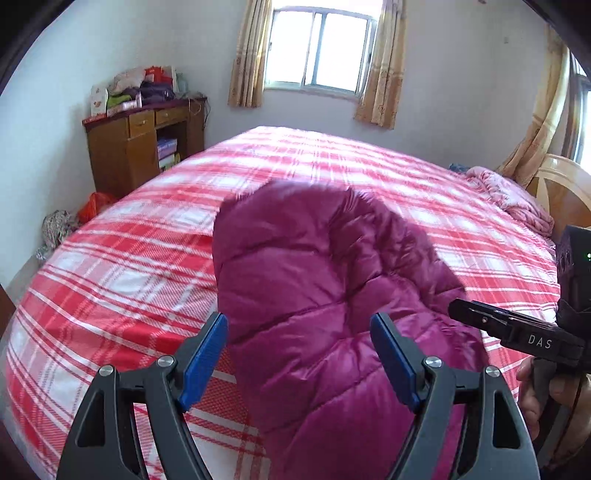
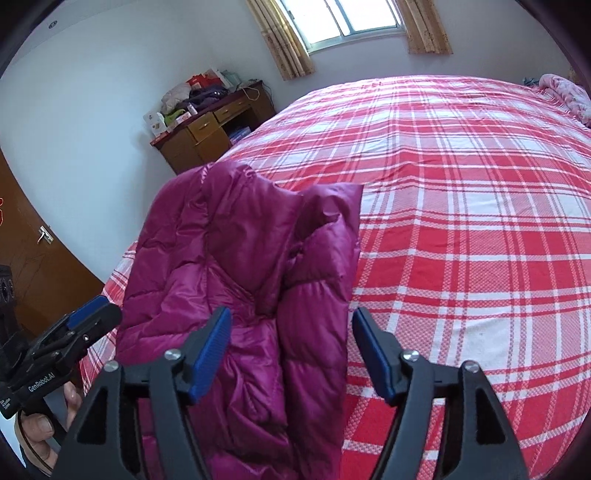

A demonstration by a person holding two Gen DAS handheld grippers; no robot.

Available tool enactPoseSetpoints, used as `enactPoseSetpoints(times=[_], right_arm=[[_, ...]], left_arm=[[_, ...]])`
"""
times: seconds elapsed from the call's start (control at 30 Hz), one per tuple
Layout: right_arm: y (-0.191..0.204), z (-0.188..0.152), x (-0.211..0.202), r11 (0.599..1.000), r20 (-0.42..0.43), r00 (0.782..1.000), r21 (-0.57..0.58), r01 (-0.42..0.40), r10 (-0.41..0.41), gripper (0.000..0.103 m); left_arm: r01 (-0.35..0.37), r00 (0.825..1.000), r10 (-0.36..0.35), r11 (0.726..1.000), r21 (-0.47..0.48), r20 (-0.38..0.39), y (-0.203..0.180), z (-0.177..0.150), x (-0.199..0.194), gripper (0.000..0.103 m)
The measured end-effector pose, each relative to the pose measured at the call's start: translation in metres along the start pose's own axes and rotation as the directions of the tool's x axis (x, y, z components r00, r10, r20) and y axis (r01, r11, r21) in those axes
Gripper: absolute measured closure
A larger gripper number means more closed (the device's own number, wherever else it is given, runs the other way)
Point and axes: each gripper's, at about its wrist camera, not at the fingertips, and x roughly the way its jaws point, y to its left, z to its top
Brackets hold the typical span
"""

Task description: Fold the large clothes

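Magenta quilted jacket [image 1: 325, 295] on red-white plaid bedspread [image 1: 129, 266]

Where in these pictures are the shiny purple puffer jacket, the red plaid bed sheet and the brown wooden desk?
Shiny purple puffer jacket [image 2: 240, 258]: right wrist view, quilted middle.
Red plaid bed sheet [image 2: 461, 221]: right wrist view, bare stretch right of the jacket.
Brown wooden desk [image 1: 122, 155]: left wrist view, front panel.

Both wrist cams sit low and close over the near edge of the red-and-white plaid bed [image 1: 332, 166], facing the far curtained window [image 2: 351, 18]. Both catch the magenta quilted puffer jacket [image 1: 314, 295].
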Motion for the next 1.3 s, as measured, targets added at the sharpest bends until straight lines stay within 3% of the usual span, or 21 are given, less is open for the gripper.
enactPoseSetpoints(times=[0.2,0.5,1.3], right_arm=[[0.033,-0.008,-0.049,0.999,0.113,0.994,-0.051,0.009,-0.004,0.023],[0.069,-0.013,-0.09,0.992,0.184,0.983,-0.127,0.014,0.01,0.021],[0.076,-0.02,-0.115,0.991,0.24,0.97,-0.137,0.008,0.026,0.017]], left_arm=[[0.01,0.994,-0.012,1.0,0.021,0.105,-0.006,0.009,-0.046,0.021],[0.026,0.982,-0.035,0.998,0.053,0.187,-0.013,0.015,-0.083,0.018],[0.024,0.976,-0.037,0.998,0.062,0.213,-0.02,0.015,-0.096,0.017]])
